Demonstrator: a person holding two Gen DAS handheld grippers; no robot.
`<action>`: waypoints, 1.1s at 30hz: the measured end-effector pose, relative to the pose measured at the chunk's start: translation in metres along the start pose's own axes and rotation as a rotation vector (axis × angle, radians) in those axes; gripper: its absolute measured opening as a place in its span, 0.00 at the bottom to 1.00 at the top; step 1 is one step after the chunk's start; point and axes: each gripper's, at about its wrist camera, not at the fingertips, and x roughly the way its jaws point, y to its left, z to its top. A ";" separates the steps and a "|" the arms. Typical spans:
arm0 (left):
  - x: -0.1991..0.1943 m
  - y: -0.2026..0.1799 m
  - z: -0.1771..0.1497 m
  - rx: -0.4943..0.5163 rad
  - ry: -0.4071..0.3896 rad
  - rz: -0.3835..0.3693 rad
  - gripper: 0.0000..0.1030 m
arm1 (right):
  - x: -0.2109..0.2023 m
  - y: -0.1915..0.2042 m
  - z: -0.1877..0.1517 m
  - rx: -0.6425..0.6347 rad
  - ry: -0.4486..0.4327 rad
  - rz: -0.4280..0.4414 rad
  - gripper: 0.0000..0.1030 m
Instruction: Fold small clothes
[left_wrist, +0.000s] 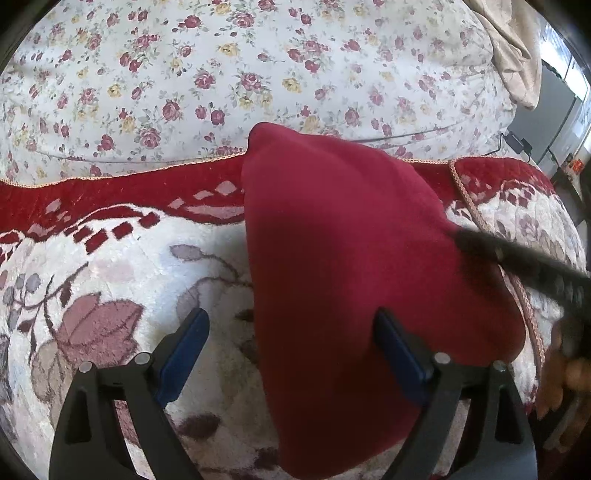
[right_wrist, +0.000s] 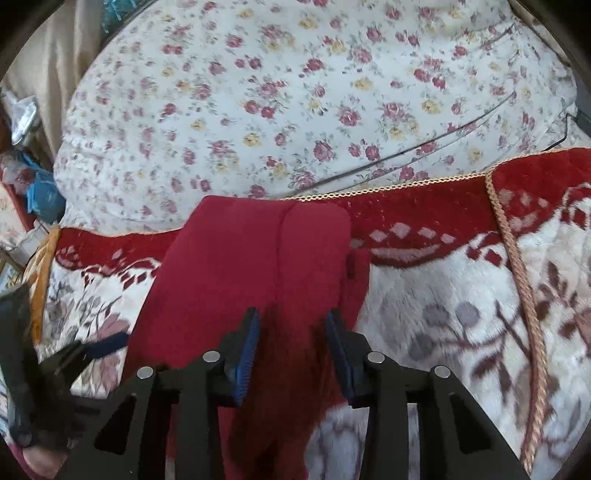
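A dark red garment (left_wrist: 351, 277) lay on a plush white blanket (left_wrist: 129, 266) with brown-pink flower motifs and a red patterned border. In the left wrist view it ran from about 12 o'clock down to 6 o'clock, slightly right of centre, its far tip reaching over the gold-corded edge onto a floral sheet (left_wrist: 221, 74) of small red and yellow roses.

The left tool (left_wrist: 291, 328) stood wide, its blue-padded fingers (left_wrist: 184, 354) well apart. The left finger hung over bare blanket; the right finger sat against the red cloth, though whether it pressed the fabric or only overlapped it could not be told. At 3 o'clock, a blurred black bar crossed the garment's right edge.

In the right wrist view the garment (right_wrist: 251, 258) filled the centre, a seam running down its middle and its far edge at the border near 12 o'clock. The right tool (right_wrist: 291, 328) was set at a narrow gap, its blue pads (right_wrist: 247, 350) on either side of a raised, darker ridge of the red cloth that passed between them; the pads did not visibly close on it. At 8 o'clock the other tool's blue pad showed at the garment's left edge. A beige cord (right_wrist: 524, 280) ran along the blanket at 3 o'clock. Beige cloth (left_wrist: 513, 48) hung at 1 o'clock in the left view.
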 end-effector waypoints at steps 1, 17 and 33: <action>0.000 0.000 0.000 0.000 0.000 0.001 0.88 | 0.002 0.000 -0.006 -0.007 0.015 -0.010 0.43; 0.016 0.031 0.022 -0.123 0.062 -0.232 0.95 | 0.051 -0.055 0.003 0.235 0.047 0.280 0.90; -0.028 0.022 0.015 -0.072 0.073 -0.348 0.60 | 0.016 -0.003 0.008 0.203 0.046 0.389 0.50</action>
